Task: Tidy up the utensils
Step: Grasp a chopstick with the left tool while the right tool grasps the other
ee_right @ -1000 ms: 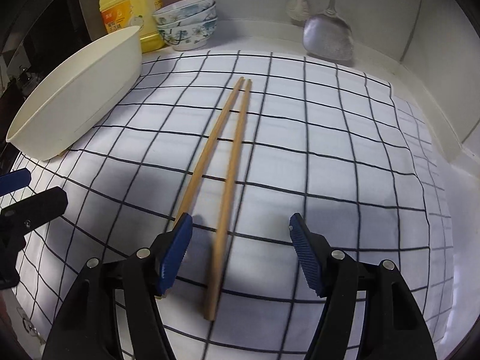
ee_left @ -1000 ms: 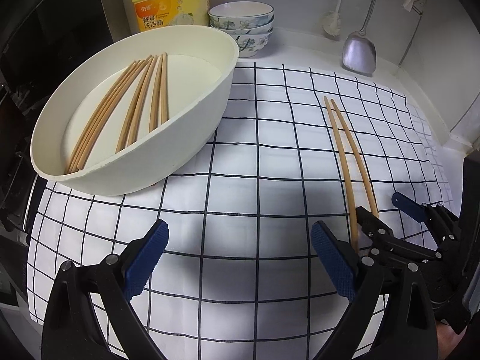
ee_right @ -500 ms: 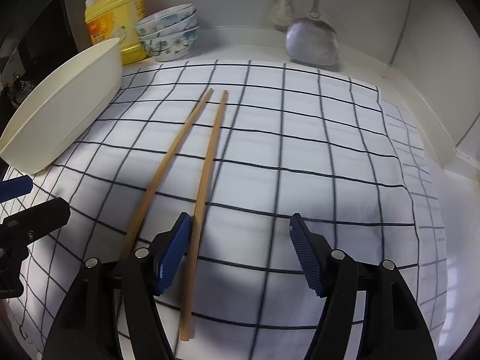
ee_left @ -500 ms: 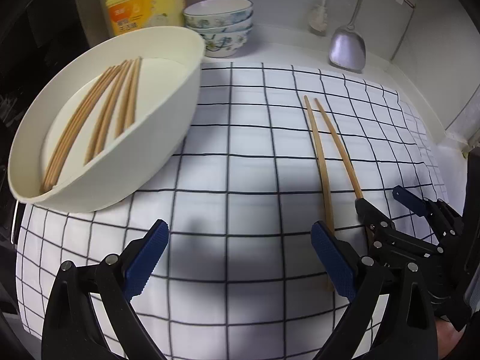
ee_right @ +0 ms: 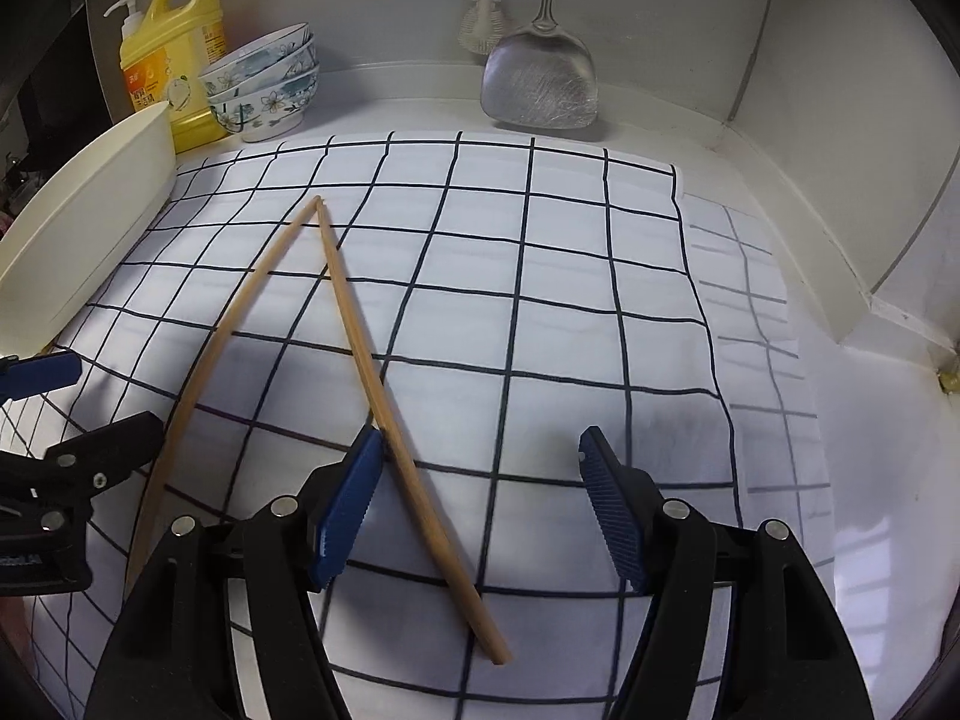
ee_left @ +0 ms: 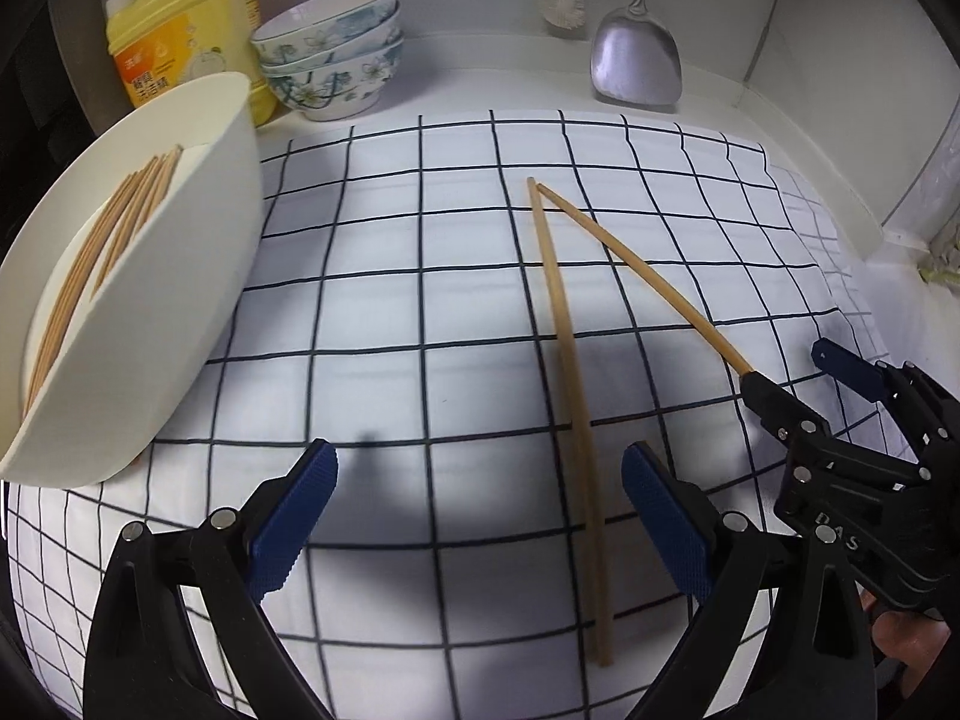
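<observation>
Two wooden chopsticks lie on the checked cloth (ee_left: 372, 312) in a V, tips touching at the far end. One chopstick (ee_left: 570, 396) runs between my left gripper's (ee_left: 480, 516) open jaws. The other chopstick (ee_right: 390, 414) runs between my right gripper's (ee_right: 480, 504) open jaws, close to its left fingertip (ee_right: 348, 504). In the left wrist view the right gripper (ee_left: 798, 378) sits over the near end of that chopstick (ee_left: 648, 282). A white oval dish (ee_left: 198, 300) at the left holds several chopsticks (ee_left: 102, 240).
A yellow detergent bottle (ee_left: 180, 42) and stacked patterned bowls (ee_left: 336, 54) stand at the back left. A metal spatula (ee_left: 636, 60) and a brush (ee_left: 564, 0) hang on the back wall. The counter's raised edge (ee_right: 840, 276) runs along the right.
Both grippers have moved right and forward. The two chopsticks, nearly parallel before, now spread apart at their near ends into a V. The dish sits further left in view.
</observation>
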